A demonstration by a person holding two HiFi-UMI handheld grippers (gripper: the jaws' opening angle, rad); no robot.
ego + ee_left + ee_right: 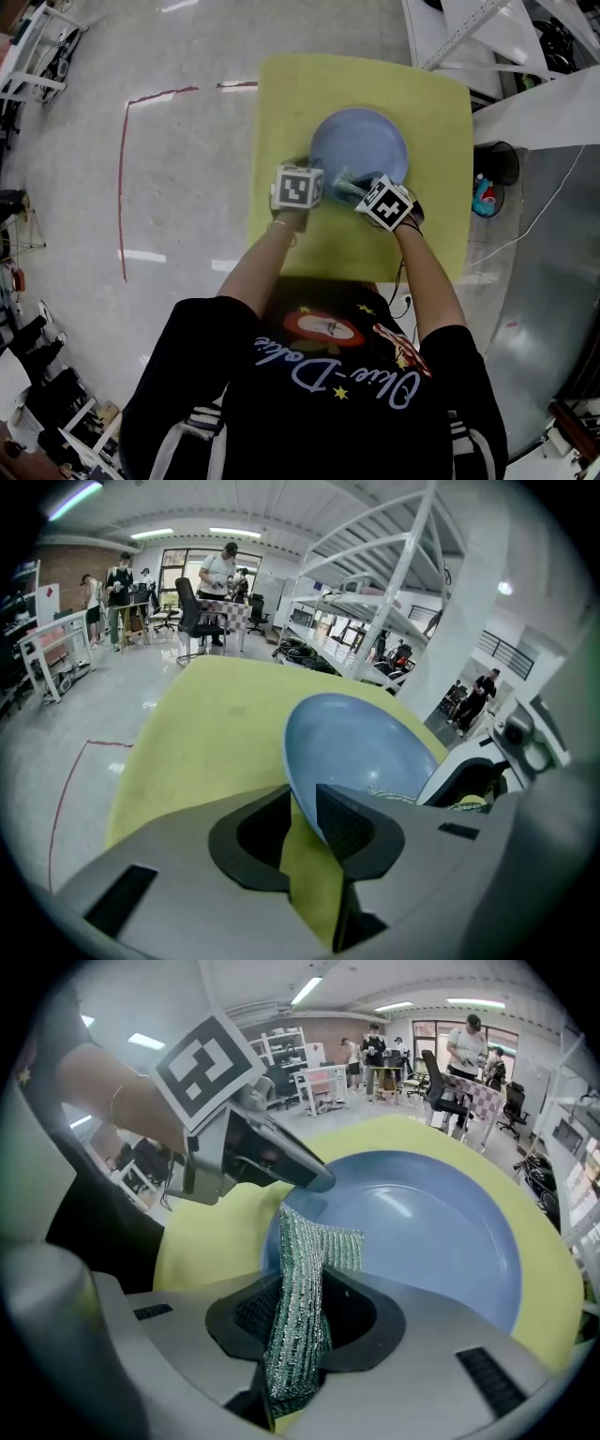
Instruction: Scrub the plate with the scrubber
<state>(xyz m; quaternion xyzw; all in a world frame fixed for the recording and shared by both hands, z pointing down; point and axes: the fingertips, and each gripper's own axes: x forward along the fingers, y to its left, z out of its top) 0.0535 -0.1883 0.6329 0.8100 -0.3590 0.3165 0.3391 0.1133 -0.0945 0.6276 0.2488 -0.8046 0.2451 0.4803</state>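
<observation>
A blue plate [359,142] lies on the yellow table [281,103]. My left gripper [316,174] is shut on the plate's near rim; in the left gripper view the rim [302,810] sits between the jaws and the plate [361,747] looks tilted. My right gripper [362,190] is shut on a green and silver mesh scrubber [302,1279], whose top end rests against the plate [422,1222] near its left inner edge. The left gripper [317,1183] shows in the right gripper view, pinching the rim just above the scrubber [345,184].
Around the table [216,1232] is a grey floor with a red tape line [122,169]. White racks [487,37] and a black bin [498,163] stand to the right. People, a chair [190,607] and desks are far off.
</observation>
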